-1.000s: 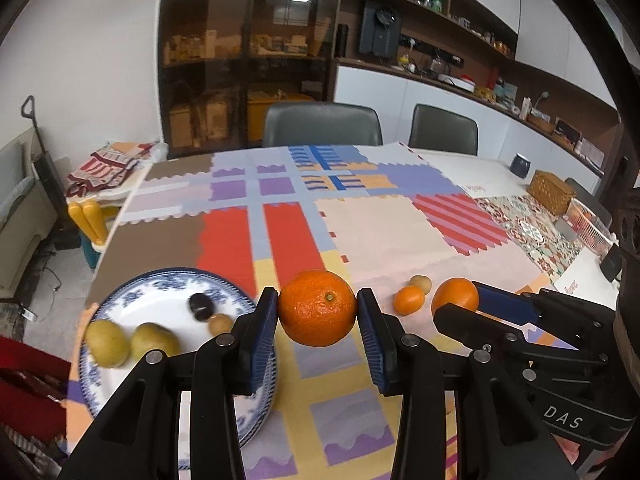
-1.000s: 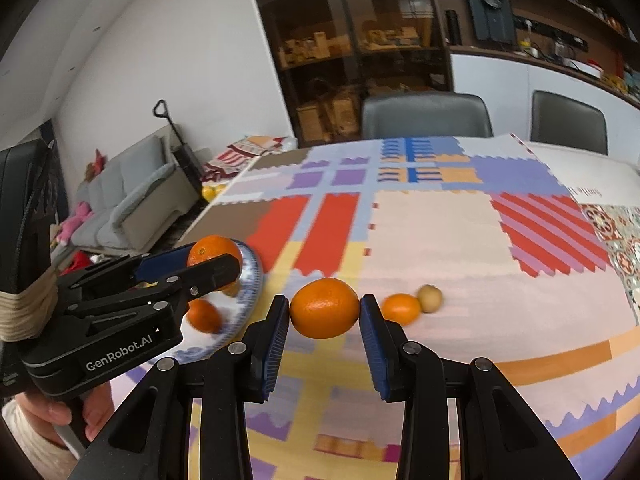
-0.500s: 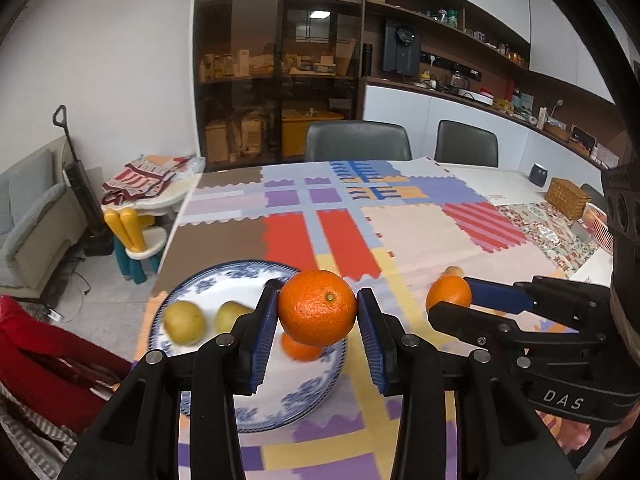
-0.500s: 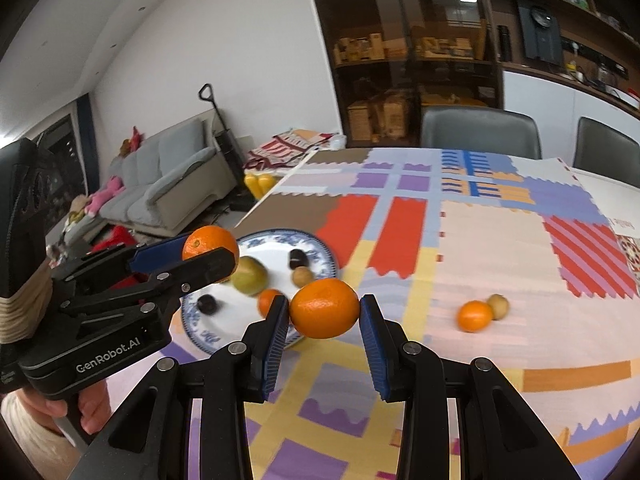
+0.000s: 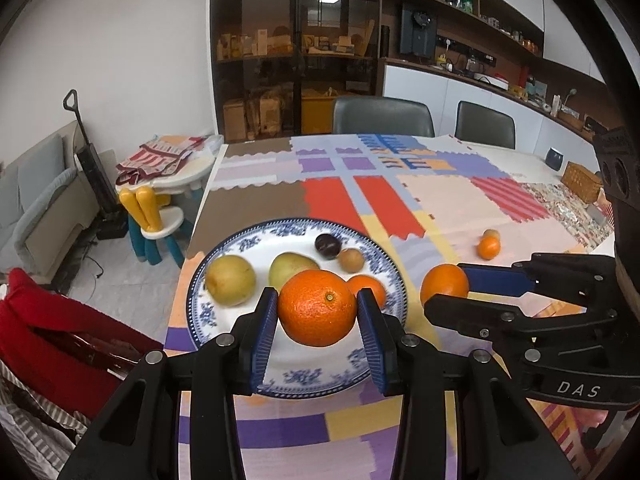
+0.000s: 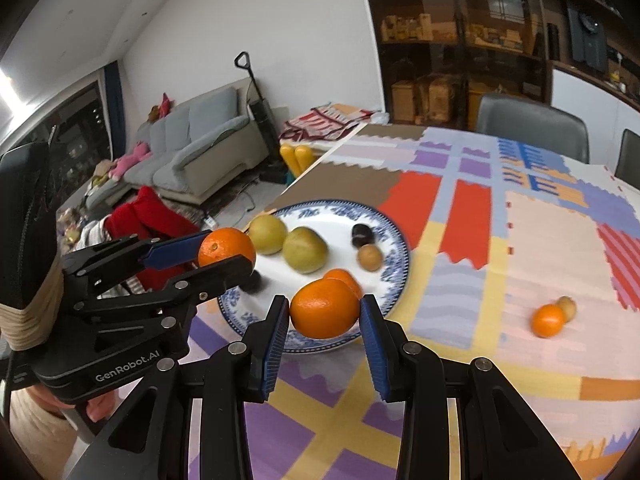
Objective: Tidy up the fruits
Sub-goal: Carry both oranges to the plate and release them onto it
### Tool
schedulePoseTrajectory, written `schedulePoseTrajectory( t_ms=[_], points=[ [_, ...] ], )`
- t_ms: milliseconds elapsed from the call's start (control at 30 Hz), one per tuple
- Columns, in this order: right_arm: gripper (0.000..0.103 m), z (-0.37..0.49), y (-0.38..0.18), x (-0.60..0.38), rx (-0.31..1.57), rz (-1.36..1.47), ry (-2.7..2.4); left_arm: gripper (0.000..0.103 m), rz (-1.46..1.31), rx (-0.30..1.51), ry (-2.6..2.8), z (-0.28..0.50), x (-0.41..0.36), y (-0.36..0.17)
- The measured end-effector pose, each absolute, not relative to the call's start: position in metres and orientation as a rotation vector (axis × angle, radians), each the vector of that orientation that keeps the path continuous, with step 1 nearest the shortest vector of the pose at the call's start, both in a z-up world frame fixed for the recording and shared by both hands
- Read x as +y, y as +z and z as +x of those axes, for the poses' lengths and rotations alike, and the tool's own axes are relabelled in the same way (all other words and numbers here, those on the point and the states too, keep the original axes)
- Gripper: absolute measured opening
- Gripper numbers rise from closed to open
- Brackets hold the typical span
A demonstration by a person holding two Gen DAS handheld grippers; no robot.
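Note:
My left gripper (image 5: 318,312) is shut on a large orange (image 5: 317,307) and holds it above the blue-and-white plate (image 5: 224,264). My right gripper (image 6: 324,314) is shut on a second orange (image 6: 324,314) over the plate's near rim (image 6: 384,280). On the plate lie two yellow-green fruits (image 5: 231,280), a dark plum (image 5: 327,245), a small brown fruit (image 5: 351,260) and a small orange (image 5: 367,285). A small orange (image 6: 547,321) and a small brown fruit (image 6: 567,307) lie together on the cloth to the right.
The patchwork tablecloth (image 5: 440,200) covers the table. Two grey chairs (image 5: 382,116) stand at the far side. A wicker basket (image 5: 582,180) sits at the far right. The table's left edge (image 5: 200,216) drops off beside the plate, with a red garment (image 5: 48,332) below.
Both grippers, each holding its orange, have moved left and closer over the plate. The plate's fruits now show more fully.

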State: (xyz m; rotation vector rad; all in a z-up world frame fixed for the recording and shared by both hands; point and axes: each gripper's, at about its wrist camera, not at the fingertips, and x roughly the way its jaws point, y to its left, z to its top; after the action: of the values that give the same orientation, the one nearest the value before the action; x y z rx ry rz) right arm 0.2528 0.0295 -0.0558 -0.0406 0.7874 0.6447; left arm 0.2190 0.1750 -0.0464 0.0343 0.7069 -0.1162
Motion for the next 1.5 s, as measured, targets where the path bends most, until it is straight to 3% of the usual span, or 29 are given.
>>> schedulePoseTrajectory(
  t_ms=[1033,1133,1500],
  points=[
    [0.038,0.282,-0.108,0.063,0.920,-0.067,0.670,0.040,0.081,0.810,-0.137,0.245,0.199,-0.088],
    [0.045,0.282,-0.105,0.061,0.904,-0.070,0.659,0.049,0.090,0.788,-0.111,0.238,0.199,-0.082],
    [0.046,0.267,-0.081,0.042,0.842,-0.060,0.624,0.063,0.089,0.703,-0.047,0.214,0.187,-0.049]
  ],
)
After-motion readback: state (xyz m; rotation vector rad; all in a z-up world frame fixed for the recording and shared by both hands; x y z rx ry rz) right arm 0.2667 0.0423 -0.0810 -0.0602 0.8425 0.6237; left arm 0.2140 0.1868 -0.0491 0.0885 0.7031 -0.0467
